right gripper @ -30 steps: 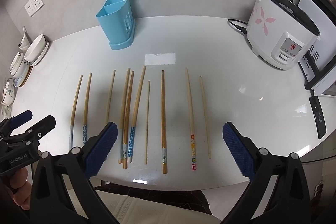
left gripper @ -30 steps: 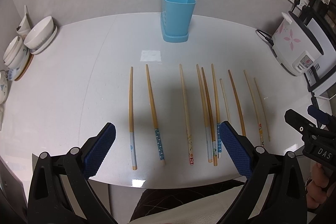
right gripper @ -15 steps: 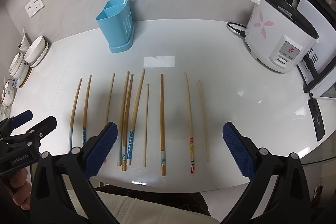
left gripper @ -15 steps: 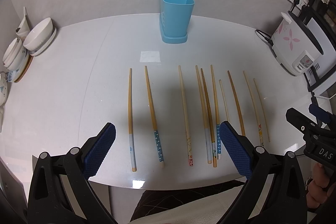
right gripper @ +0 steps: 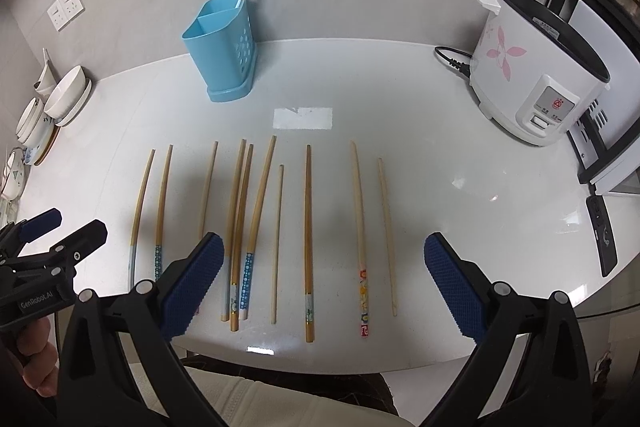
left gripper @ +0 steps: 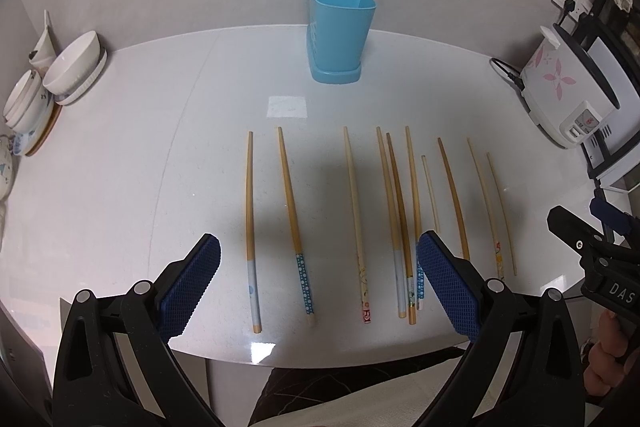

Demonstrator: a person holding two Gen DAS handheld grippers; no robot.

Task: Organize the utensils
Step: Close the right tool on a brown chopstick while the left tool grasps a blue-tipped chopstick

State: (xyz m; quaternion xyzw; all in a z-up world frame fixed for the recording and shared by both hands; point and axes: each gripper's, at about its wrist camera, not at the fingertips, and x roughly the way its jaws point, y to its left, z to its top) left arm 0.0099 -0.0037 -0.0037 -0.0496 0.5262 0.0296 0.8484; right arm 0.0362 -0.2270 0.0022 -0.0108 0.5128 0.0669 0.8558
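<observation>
Chopsticks (left gripper: 352,211) side by side, tips toward holder (left gripper: 339,31); both grippers' jaws spread, empty.

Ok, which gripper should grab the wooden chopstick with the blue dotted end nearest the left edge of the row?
Left, probably. The blue-dotted wooden chopstick lies between the open left gripper fingers; the right gripper, also open, frames chopsticks further right.
</observation>
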